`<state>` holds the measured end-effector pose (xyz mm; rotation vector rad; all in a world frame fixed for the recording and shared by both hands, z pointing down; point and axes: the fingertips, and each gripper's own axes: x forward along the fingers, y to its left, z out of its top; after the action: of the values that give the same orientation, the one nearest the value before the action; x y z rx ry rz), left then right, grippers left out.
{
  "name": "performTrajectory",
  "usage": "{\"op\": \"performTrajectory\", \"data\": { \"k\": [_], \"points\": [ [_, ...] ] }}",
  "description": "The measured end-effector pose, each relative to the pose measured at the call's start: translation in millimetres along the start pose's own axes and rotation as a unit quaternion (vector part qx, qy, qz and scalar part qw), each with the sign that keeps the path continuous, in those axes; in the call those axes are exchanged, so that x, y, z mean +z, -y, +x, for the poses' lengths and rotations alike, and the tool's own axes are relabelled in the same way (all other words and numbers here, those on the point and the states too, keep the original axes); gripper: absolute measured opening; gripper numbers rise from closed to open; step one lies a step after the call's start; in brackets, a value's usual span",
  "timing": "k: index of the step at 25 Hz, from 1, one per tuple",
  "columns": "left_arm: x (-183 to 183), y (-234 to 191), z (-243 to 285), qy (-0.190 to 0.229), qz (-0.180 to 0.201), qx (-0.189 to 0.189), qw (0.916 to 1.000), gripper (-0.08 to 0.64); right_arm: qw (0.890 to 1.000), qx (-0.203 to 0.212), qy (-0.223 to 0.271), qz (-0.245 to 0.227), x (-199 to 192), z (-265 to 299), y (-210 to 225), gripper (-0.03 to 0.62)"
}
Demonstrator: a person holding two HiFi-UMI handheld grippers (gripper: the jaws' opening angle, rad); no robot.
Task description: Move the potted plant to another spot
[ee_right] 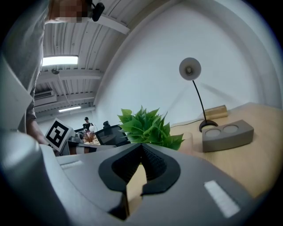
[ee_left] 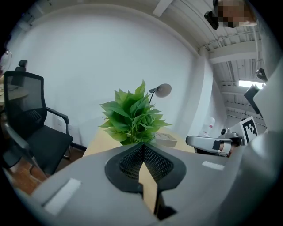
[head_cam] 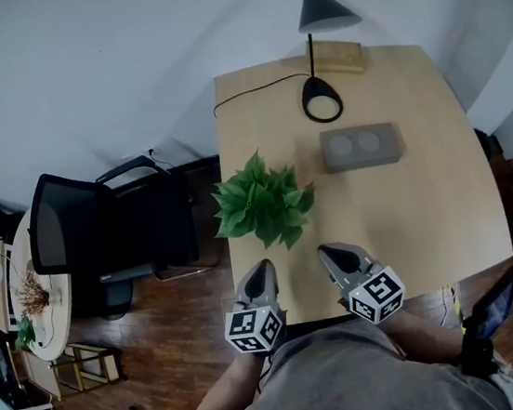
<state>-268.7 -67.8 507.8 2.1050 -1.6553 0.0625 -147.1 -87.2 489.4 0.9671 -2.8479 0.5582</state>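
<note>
- Potted plant: bright green leaves.
- Bench: pale wood grain.
- Desk lamp: dark grey shade, black base.
- Office chair: black.
- Floor: dark brown wood.
- Left gripper and right gripper: grey, with black-and-white marker cubes.

The table's right half and near right corner lie bare, open to a gripper. The potted plant stands at the left edge, its leaves reaching past it. A grey two-well block sits mid-table. The desk lamp, its cable and a wooden block crowd the far edge. An office chair stands off the left edge.
</note>
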Motion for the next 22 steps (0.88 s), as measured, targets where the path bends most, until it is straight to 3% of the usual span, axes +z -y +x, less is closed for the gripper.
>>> {"op": "performTrajectory", "data": {
  "k": [12, 22],
  "points": [
    [-34, -39, 37, -0.057, 0.007, 0.028, 0.9980, 0.005, 0.998, -0.006, -0.054, -0.019, -23, 41, 46, 0.005],
    [-65, -76, 79, -0.091, 0.057, 0.025, 0.9939, 0.025, 0.990, 0.025, -0.126, -0.063, -71, 85, 79, 0.021]
  ]
}}
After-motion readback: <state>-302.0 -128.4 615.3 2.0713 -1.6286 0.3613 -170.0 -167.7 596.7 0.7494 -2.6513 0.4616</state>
